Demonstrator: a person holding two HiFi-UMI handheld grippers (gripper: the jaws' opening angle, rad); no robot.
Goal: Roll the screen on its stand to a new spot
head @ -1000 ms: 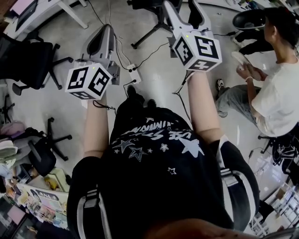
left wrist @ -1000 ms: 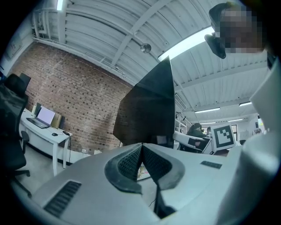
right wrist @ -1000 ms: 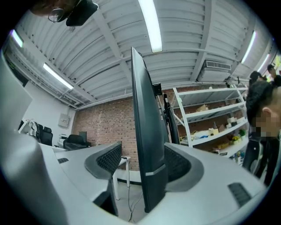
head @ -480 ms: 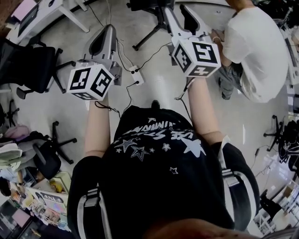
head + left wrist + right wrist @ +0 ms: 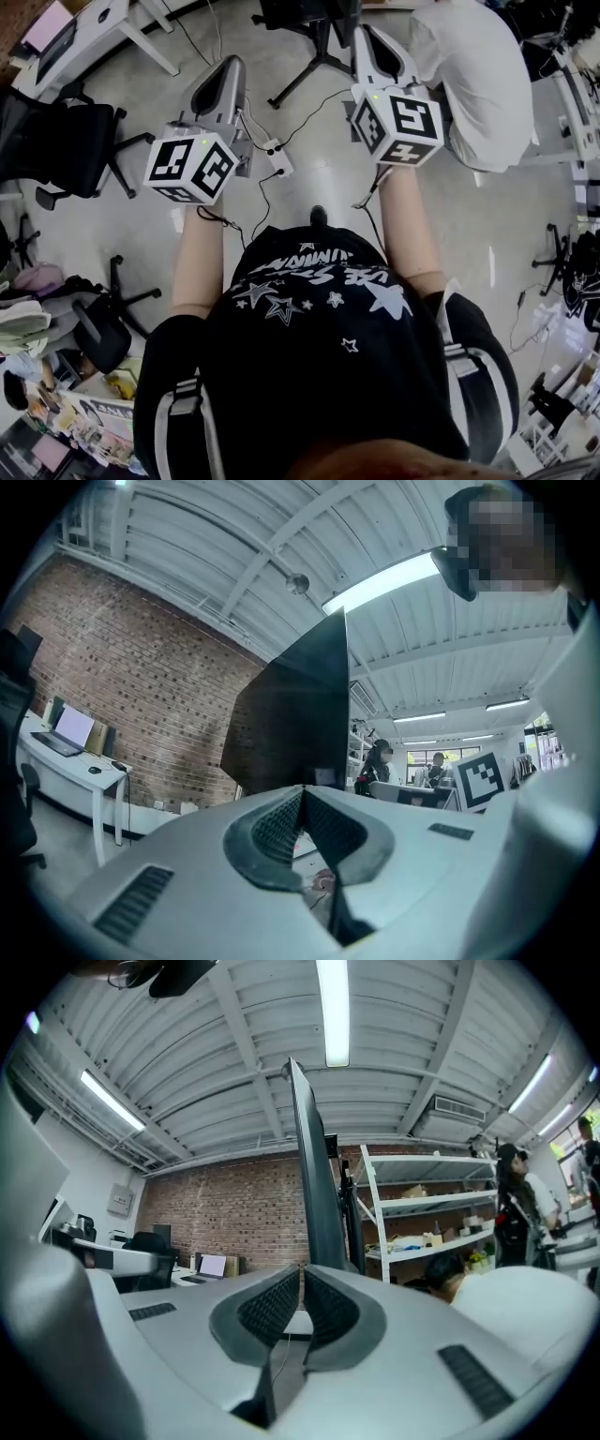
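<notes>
Since a second ago, the seated person in a white shirt [image 5: 478, 84] is appearing far higher in the head view, now bending just beside the right tongs [image 5: 301, 1269], and both tongs are sitting a little further up that view. The right tongs have just been closing, and their ribbed pads [image 5: 272, 1307] are now meeting at the tips with nothing visible between them. The screen [image 5: 314, 1176] is rising edge-on directly behind those tips, in front of a brick wall [image 5: 234, 1213] and white shelves [image 5: 422, 1204]. Whether the pads are touching its edge I cannot tell. The left tongs [image 5: 302, 791] are likewise pressing together at the tips and gripping nothing, while pointing at the screen's dark panel, which is standing upright just beyond them. Both tongs are pointing forward over the pale floor [image 5: 309, 178], well apart from each other.
</notes>
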